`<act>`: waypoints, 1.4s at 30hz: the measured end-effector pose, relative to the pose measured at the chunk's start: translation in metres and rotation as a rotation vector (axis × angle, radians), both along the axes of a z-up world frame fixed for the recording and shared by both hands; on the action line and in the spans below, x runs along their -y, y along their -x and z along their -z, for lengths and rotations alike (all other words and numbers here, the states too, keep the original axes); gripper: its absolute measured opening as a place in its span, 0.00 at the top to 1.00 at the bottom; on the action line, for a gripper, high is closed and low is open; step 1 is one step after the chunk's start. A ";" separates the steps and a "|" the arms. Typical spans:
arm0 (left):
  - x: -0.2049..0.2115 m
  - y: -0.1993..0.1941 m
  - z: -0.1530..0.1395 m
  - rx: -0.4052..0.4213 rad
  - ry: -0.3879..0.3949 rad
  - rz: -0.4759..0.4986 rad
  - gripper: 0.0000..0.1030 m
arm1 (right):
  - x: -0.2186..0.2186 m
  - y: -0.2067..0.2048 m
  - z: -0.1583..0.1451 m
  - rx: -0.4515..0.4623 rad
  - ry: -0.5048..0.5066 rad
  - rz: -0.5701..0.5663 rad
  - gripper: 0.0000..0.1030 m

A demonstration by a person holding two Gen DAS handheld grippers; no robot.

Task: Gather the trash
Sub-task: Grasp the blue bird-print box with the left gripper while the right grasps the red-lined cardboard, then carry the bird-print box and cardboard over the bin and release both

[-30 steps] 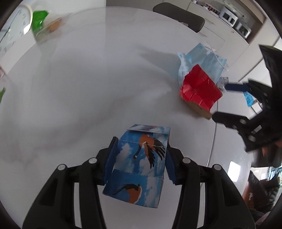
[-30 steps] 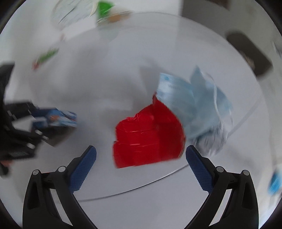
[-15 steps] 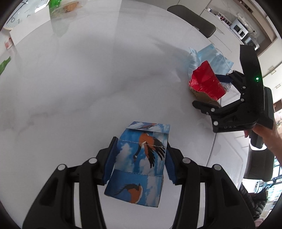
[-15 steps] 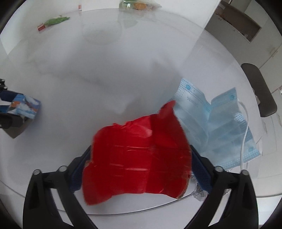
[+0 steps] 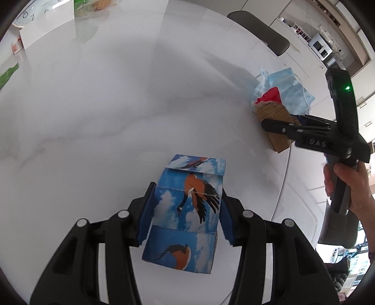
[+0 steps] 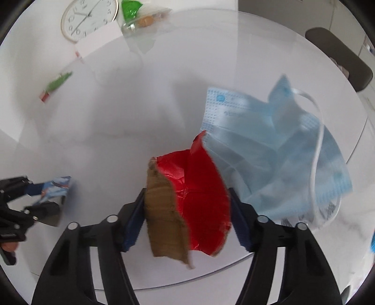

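My left gripper (image 5: 186,211) is shut on a blue carton printed with birds (image 5: 187,211) and holds it over the white table (image 5: 105,105). My right gripper (image 6: 186,211) is shut on a torn piece of red and brown cardboard (image 6: 187,204), tilted up on edge near the table's right rim. In the left wrist view the right gripper (image 5: 281,124) and the cardboard (image 5: 274,112) show at the right. Blue face masks (image 6: 276,150) lie just behind the cardboard, also seen in the left wrist view (image 5: 286,84).
A clear bag with green and orange contents (image 6: 138,16) and a wall clock (image 6: 89,18) lie at the table's far edge. A small green wrapper (image 6: 56,84) lies at the far left. A dark chair (image 5: 260,32) stands behind the table.
My right gripper has closed on the red cardboard, which now stands on edge with its brown back showing. The left gripper still holds the carton.
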State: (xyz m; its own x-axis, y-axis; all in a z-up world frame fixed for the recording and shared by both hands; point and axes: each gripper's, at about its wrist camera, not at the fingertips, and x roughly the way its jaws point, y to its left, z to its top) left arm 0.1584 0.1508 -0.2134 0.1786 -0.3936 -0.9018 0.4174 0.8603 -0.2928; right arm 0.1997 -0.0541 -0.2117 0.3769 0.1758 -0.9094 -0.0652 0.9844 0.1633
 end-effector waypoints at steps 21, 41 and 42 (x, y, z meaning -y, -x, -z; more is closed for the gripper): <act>0.000 0.032 -0.002 -0.021 -0.009 -0.061 0.53 | -0.036 0.004 0.016 -0.044 0.166 -0.126 0.09; 0.018 0.050 -0.022 0.019 -0.023 -0.045 0.53 | -0.013 0.049 0.014 -0.041 0.011 -0.129 0.61; 0.023 0.053 -0.026 0.024 -0.020 -0.029 0.53 | -0.004 0.061 0.007 -0.028 -0.007 -0.113 0.60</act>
